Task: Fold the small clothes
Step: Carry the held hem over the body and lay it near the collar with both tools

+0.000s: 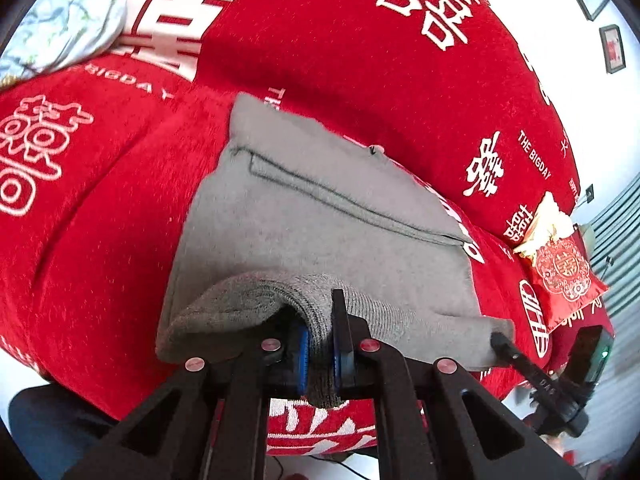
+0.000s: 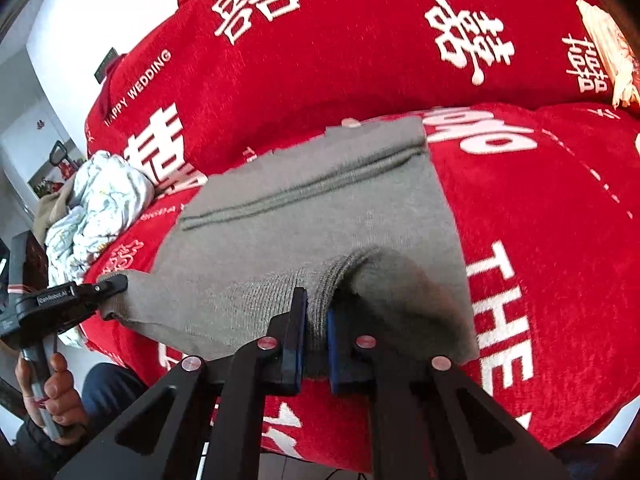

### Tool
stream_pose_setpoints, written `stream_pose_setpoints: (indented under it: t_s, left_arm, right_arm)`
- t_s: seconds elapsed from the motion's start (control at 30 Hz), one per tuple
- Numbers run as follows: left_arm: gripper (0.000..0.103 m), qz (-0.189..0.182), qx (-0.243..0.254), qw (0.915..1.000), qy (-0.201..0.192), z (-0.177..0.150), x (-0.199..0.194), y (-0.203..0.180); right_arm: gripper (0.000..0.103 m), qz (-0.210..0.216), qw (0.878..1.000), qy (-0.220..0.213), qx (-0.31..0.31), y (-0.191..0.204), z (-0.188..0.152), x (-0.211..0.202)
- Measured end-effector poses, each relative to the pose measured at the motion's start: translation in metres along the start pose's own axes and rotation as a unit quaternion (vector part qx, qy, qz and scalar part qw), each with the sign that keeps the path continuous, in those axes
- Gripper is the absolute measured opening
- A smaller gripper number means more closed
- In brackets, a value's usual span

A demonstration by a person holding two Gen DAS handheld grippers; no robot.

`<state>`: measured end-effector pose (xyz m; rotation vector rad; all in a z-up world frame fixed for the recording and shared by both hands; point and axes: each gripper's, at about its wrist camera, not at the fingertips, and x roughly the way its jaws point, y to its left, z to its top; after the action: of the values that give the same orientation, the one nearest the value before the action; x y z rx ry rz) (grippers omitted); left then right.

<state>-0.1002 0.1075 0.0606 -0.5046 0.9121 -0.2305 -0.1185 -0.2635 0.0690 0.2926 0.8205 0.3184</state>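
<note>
A small grey knitted garment (image 1: 320,216) lies on a red blanket (image 1: 100,220), with its ribbed near hem lifted off the blanket. My left gripper (image 1: 320,344) is shut on that hem, the knit pinched between its blue pads. The right gripper (image 1: 500,340) shows in the left wrist view at the hem's right corner. In the right wrist view the same garment (image 2: 320,208) spreads ahead, and my right gripper (image 2: 316,328) is shut on a bunched part of the hem. The left gripper (image 2: 116,282) bites the hem's left corner there.
The red blanket (image 2: 540,240) with white characters and lettering covers the whole surface. A crumpled pale floral cloth (image 2: 100,208) lies at the left, also seen as floral cloth (image 1: 64,20). A red embroidered cushion (image 1: 560,276) sits at the right. A person's hand (image 2: 52,388) grips the left handle.
</note>
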Motion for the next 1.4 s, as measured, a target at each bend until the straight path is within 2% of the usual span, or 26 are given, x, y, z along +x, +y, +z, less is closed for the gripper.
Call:
stream_pose_setpoints:
  t_s: [0.2,0.33,1.03,1.4]
  left_arm:
    - [0.009,-0.009,0.002,0.9998,-0.016,0.021,-0.006,-0.009]
    - [0.009,-0.003,0.014,0.9996,-0.024,0.035,-0.009,-0.012]
    - [0.009,0.023,0.025,0.9993,-0.013,0.108,0.026,-0.030]
    - [0.009,0.041,0.040,0.9983,-0.007,0.135,0.040,-0.042]
  right_arm:
    - [0.010,0.007,1.000,-0.025,0.000,0.010,0.024,-0.014]
    - [0.010,0.006,0.999,-0.036,-0.001,0.015,0.040,-0.015]
    - [0.010,-0.011,0.999,-0.032,0.027,0.011,0.115,0.022]
    - [0.010,-0.018,0.999,-0.031,0.032,0.009,0.143,0.038]
